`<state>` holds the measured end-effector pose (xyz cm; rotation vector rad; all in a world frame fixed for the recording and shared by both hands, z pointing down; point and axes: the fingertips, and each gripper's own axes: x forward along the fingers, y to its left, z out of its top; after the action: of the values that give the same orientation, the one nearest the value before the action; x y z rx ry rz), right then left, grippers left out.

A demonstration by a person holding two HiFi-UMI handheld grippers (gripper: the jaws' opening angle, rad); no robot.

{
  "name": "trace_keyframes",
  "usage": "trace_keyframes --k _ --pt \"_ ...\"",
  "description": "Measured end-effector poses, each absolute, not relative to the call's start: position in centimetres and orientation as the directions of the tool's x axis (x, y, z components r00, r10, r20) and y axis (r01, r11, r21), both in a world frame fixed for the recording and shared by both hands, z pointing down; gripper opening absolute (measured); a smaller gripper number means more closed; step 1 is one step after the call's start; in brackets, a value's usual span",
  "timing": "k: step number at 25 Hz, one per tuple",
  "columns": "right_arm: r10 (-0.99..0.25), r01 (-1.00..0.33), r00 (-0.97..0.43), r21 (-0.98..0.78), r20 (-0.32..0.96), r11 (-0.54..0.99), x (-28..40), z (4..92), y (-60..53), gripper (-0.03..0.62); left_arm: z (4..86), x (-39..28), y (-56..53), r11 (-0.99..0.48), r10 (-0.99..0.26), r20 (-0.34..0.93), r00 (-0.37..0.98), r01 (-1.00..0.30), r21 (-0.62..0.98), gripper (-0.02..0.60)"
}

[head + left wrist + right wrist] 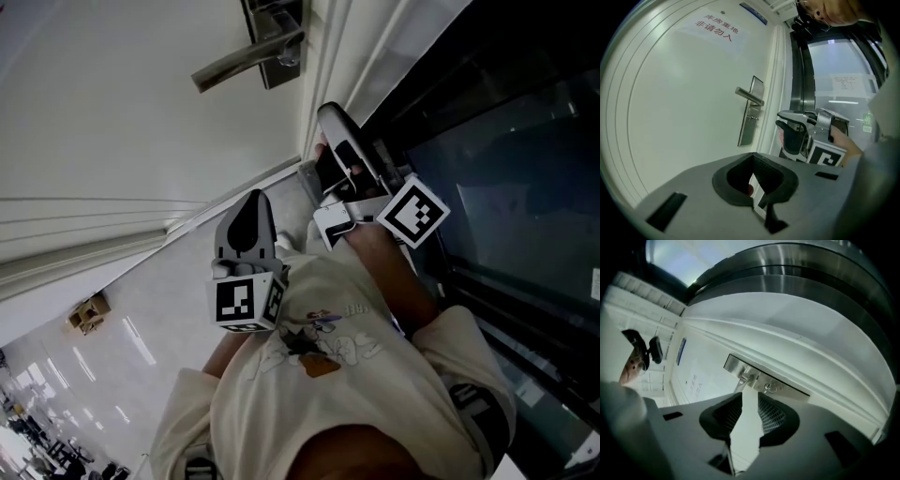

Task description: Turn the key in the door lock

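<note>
Nearest, the left hand-held gripper (757, 190) is held low in front of the person's chest. Its jaws stand at a narrow gap with nothing between them, and it looks to be only waiting.

Further on and to the right, by the door's edge, the right hand-held gripper (746, 416) is raised toward the door (684, 93). Its jaws are moderately apart and empty. It is aimed at the lock but is not touching it.

Beyond it, the key (770, 388) sits in the lock plate (792, 389), just beside the root of the lever (246, 62). No hand-held gripper is on it.

The pictures do not show whether the key has been turned yet. If it has not, all the work is left to do: bring the right jaws around the key's head, close on it and twist.
</note>
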<state>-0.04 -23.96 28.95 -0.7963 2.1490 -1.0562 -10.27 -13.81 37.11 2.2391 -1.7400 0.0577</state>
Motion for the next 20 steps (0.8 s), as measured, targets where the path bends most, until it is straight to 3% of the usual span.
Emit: trace_keyframes --k 8,20 --pt "-0.758 -0.58 -0.632 -0.552 -0.159 0.599 0.0 31.2 -20.0 0.022 36.7 -9.1 -14.1 -0.255 -0.933 0.202 0.298 -0.943 0.213 0.006" --pt "-0.785 -0.753 -0.619 -0.266 -0.025 0.602 -0.5 34.8 -17.6 0.007 36.5 -8.8 -14.1 -0.259 -0.934 0.189 0.302 -0.94 0.224 0.006"
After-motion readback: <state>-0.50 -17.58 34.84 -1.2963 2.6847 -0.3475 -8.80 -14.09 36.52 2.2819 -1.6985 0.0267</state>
